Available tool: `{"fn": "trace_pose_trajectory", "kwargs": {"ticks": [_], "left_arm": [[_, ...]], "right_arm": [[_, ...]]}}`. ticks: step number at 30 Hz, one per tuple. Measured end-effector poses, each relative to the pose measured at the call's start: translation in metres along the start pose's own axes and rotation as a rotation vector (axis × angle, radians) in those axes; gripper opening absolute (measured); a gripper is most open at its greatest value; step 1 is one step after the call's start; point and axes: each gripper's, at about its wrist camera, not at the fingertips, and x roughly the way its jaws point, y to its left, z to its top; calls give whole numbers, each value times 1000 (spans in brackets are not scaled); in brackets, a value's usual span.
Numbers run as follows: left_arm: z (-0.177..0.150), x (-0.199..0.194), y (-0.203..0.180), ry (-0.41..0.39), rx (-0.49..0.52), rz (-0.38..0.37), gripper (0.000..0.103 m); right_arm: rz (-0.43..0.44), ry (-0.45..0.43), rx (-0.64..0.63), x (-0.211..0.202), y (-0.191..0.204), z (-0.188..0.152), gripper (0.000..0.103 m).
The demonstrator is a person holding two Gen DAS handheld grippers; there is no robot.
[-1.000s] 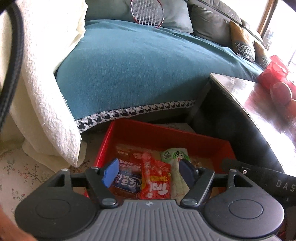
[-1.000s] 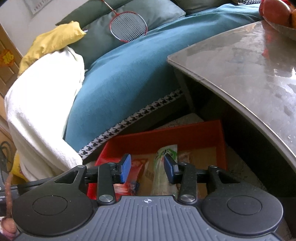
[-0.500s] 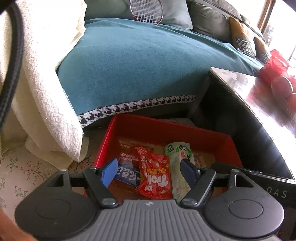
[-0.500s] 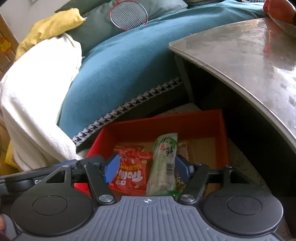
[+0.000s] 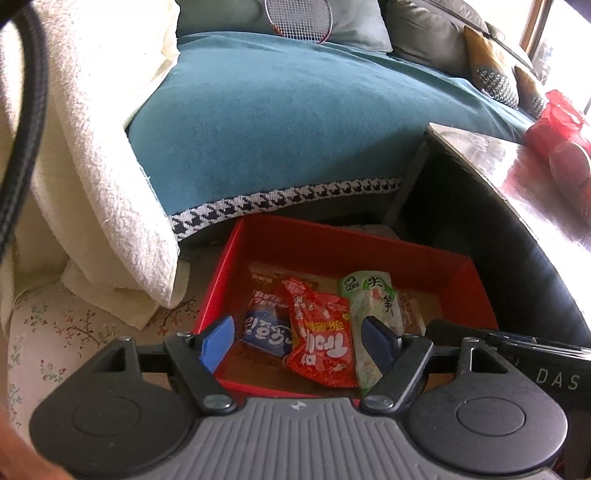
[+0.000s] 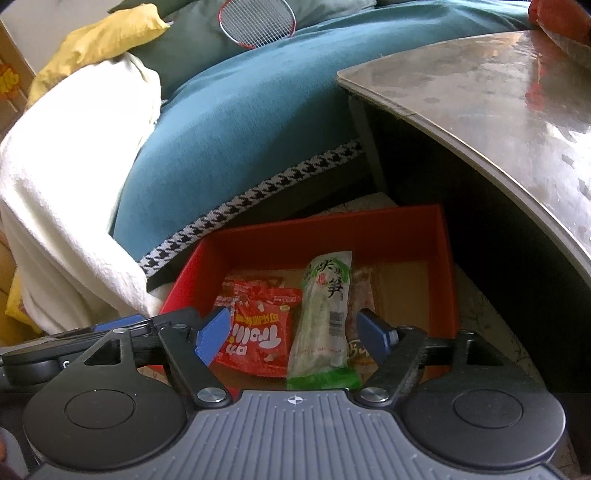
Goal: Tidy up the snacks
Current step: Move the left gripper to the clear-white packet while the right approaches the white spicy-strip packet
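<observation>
Your left tongs [image 5: 297, 341] are spread wide with nothing between the blue pads, poised above the near half of the red box [image 5: 332, 238]. Your right tongs [image 6: 293, 334] are likewise released and empty, poised over the same box from its other side, their black body showing at 3 o'clock in the left view.

Between your left pads you look down on the red Trolli gummy packet [image 5: 325, 343], lying flat in the box. At 9 o'clock of it, partly under it, is a blue-and-white packet [image 5: 264, 332]; at 3 o'clock, touching it, lies the green-and-white bamboo shoot packet [image 5: 369, 306], its long side running from 12 to 6. In your right view the same green packet [image 6: 325, 317] sits between your pads with the Trolli packet [image 6: 258, 328] at 9 o'clock and a brownish packet [image 6: 360, 291] tucked against it at 3 o'clock.

Outward, the box stands on the floor. At 12 o'clock is the teal sofa cover [image 5: 280, 129] with a houndstooth hem, at 10 o'clock a white blanket [image 5: 92, 155], and at 2 o'clock the glossy table [image 6: 498, 85]. A badminton racket [image 6: 256, 20] lies far back on the sofa.
</observation>
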Motion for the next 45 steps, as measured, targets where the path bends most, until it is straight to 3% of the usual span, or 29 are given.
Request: {"fn": "trace_pose_trajectory", "kwargs": {"ticks": [12,18,20,22,25,27,29,31,35,38,41,45], "left_arm": [[-28,-14,26,50,-2,55,70],[-60,-28,49,111,-45,93,70],[-72,-34,55,136,-84,79,70],[-84,-37,59,162,-132,64,70],[-101,-40,69,195,-243,50,70],[-111,-37,72,212,-290,54,70],[-117,-33,72,224,-308,80,70],[-120,-28,71,234,-331,88,70],[-121,-19,70,251,-377,83,70],[-124,-13,70,247,-409,111,71],[-124,-10,66,233,-412,122,81],[-119,-1,57,224,-360,188,81]], "right_arm": [[-85,68,-13,9,4,-9,95],[-80,27,-47,-6,14,-8,97],[-89,-47,-89,-23,24,-8,97],[-73,-176,-129,-48,34,-10,97],[-24,-412,-168,-92,47,-23,103],[35,-484,-153,-109,45,-32,103],[111,-432,-97,-111,36,-35,103],[105,-375,-31,-110,27,-39,103],[17,-466,-135,-132,33,-61,103],[67,-539,-218,-149,33,-78,103],[98,-497,-222,-147,28,-78,103],[101,-449,-195,-144,21,-74,103]]}}
